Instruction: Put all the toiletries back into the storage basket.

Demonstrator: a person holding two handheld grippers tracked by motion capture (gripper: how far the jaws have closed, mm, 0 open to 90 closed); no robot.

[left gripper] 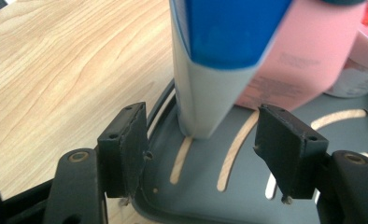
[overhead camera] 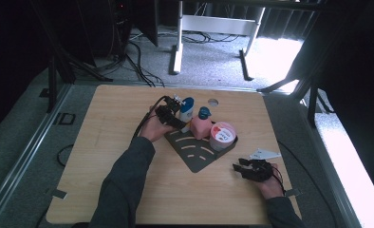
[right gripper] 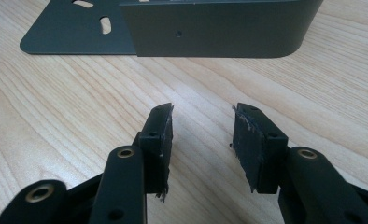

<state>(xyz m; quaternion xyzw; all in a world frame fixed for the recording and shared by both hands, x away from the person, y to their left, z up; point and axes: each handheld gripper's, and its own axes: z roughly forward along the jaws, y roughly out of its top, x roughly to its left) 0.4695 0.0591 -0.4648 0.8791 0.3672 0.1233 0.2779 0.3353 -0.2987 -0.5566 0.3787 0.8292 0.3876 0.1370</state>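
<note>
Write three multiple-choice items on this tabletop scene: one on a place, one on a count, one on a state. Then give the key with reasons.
1. Where does the white tube with the blue cap stand?
A. on the dark grey slotted metal tray
B. on the floor
C. in the right claw

2. How many containers are on the tray?
A. one
B. three
C. five

3. How is the left claw?
A. shut on the tube
C. shut on the tray's rim
B. open, pads clear of the tube

Key:
1 A: in the left gripper view the tube's base sits on the slotted tray.
2 B: the high view shows the tube, the pink bottle with the teal cap and the round pink-lidded tub.
3 B: a gap shows on each side between the tube and the pads.
</note>
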